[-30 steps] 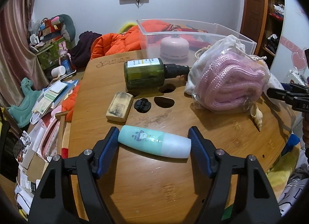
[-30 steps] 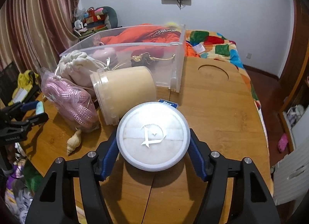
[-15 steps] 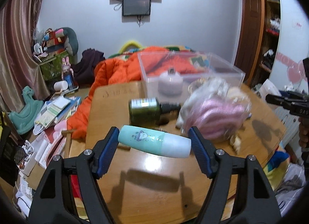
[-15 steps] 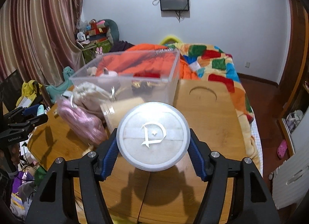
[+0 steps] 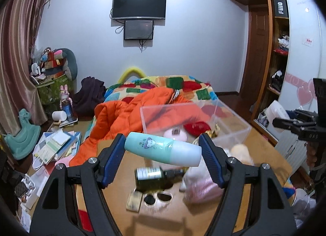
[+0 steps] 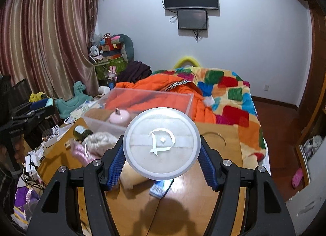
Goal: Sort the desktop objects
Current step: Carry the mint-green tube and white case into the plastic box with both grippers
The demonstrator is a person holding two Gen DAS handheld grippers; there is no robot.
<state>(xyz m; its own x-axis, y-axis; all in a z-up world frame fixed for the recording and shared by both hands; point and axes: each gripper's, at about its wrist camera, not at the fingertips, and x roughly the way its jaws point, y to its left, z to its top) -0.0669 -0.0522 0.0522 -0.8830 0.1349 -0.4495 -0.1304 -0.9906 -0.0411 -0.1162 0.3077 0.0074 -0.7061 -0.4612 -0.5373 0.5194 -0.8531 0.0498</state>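
Observation:
My left gripper (image 5: 163, 151) is shut on a teal and white tube (image 5: 162, 149), held crosswise high above the wooden table (image 5: 114, 205). My right gripper (image 6: 161, 153) is shut on a round white compact with a D logo (image 6: 161, 143), also lifted above the table (image 6: 193, 201). A clear plastic bin (image 5: 230, 126) stands at the table's far side with a pink round device (image 5: 175, 133) inside; it also shows in the right wrist view (image 6: 142, 97).
On the table lie a green bottle (image 5: 150, 176), a pink rope bag (image 5: 203, 187), a wooden block (image 5: 134, 200), a cream jar (image 6: 130, 177) and a blue card (image 6: 161, 188). A bed with an orange jacket (image 5: 126, 118) is behind. Clutter covers the floor at left.
Both grippers have risen well above the table with their objects still held. The table objects now sit lower and smaller in both views.

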